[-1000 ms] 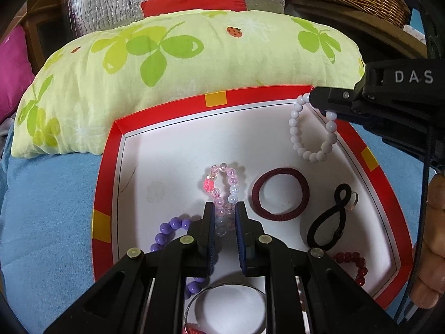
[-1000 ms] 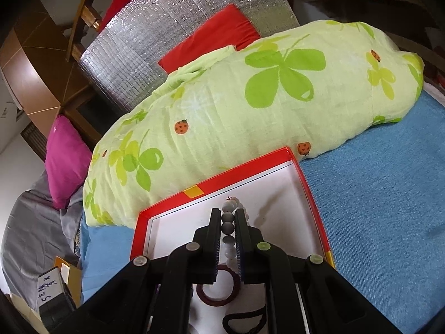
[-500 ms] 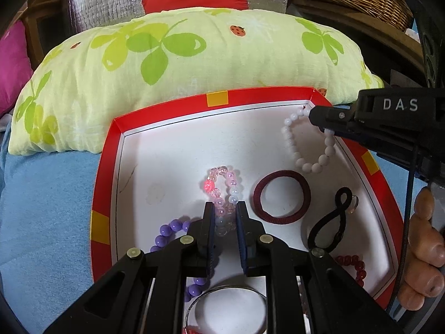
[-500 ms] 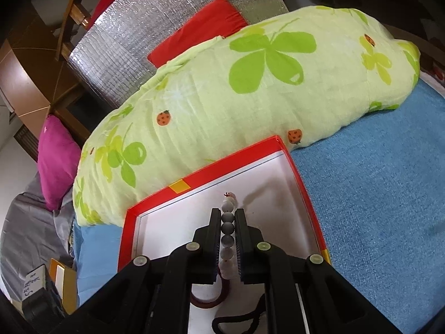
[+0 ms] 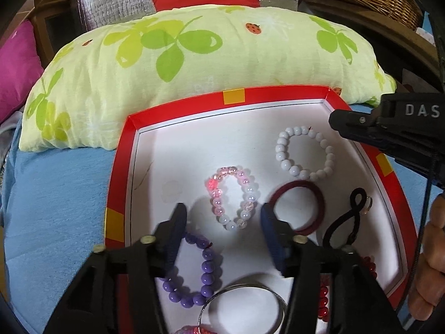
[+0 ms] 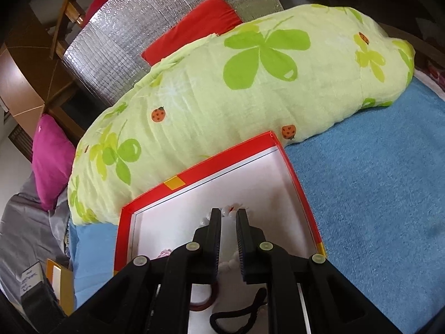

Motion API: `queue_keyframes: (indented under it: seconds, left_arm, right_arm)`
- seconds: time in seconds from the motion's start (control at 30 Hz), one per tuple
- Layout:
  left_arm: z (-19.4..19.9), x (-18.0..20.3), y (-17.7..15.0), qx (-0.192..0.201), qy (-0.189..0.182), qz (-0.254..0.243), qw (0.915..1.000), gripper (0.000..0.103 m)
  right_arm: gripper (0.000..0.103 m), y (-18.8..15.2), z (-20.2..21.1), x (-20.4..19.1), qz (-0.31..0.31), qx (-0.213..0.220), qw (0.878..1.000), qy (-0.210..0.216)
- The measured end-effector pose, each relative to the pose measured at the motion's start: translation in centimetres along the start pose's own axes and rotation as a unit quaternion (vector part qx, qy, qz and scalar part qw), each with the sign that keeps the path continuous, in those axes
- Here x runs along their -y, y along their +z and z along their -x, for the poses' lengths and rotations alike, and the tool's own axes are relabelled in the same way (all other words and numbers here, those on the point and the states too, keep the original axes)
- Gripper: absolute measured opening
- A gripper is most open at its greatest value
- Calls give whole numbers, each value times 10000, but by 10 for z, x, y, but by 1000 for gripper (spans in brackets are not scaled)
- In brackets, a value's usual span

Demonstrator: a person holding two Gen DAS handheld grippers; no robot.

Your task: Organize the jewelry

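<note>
Both grippers have let go since a second ago: the left gripper (image 5: 224,217), then clamped on the pink and clear glass-bead bracelet (image 5: 233,198), now stands with its jaws spread wide to either side of it, and the white round-bead bracelet (image 5: 304,150), then hanging from the right gripper (image 6: 228,222), now lies flat in the red-rimmed white cardboard tray (image 5: 233,96) that sits on the blue bed cover (image 5: 55,194).

Nearest, at the tray's near edge, lie a thin silver metal bangle (image 5: 242,289) and a purple bead bracelet (image 5: 200,272). Mid-tray sits the pink one, a dark red elastic hair ring (image 5: 297,206) just beside it, and a black twisted hair tie (image 5: 345,217) toward the right edge. The white bracelet rests near the far right corner, with the right gripper's jaws slightly parted above it.

These strung beads look light, limp and slick. They would probably sag when lifted, so pinching across the strand between beads seems safer than squeezing a single bead, which could slip out.
</note>
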State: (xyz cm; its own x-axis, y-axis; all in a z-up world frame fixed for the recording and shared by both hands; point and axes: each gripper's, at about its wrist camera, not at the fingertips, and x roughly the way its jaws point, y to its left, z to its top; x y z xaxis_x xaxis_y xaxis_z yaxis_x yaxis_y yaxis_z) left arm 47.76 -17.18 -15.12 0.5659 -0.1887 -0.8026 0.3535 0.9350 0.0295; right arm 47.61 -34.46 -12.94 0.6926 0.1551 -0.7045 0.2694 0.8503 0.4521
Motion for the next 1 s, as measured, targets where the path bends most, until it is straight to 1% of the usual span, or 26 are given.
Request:
queue_keyframes:
  seconds: [0.1, 0.13, 0.23, 0.27, 0.3, 0.4, 0.5, 0.77, 0.9, 1.0]
  left_arm:
    - [1, -2, 0, -29, 69, -6, 10000, 60]
    - [1, -2, 0, -41, 108, -6, 9999, 62]
    - [6, -1, -2, -25, 265, -1, 9996, 63]
    - [9, -1, -3, -13, 302, 9, 9995, 65]
    - [12, -2, -3, 16, 352, 32, 9994, 66]
    - [24, -3, -4, 135, 442, 63, 9989, 68]
    - [37, -5, -6, 227, 542, 107, 9982, 71]
    - [71, -3, -18, 414, 808, 113, 9958, 72]
    - [89, -4, -23, 551, 833, 166, 9949, 73]
    - [104, -8, -27, 693, 829, 277, 9938, 77]
  right_arm:
    - [14, 0, 1, 1, -79, -86, 9999, 33]
    - [14, -1, 2, 2, -99, -102, 9999, 39]
    - [14, -1, 4, 2, -124, -123, 9998, 41]
    - [16, -2, 6, 3, -136, -130, 9998, 52]
    - [21, -2, 7, 3, -141, -130, 9998, 50]
    - [32, -3, 11, 3, -148, -111, 9998, 50]
    - [33, -5, 18, 2, -108, -62, 9999, 50]
    - [33, -15, 35, -4, 87, -19, 10000, -3]
    - [33, -21, 48, -6, 206, 45, 9998, -33]
    - [33, -27, 61, -8, 309, 91, 9995, -46]
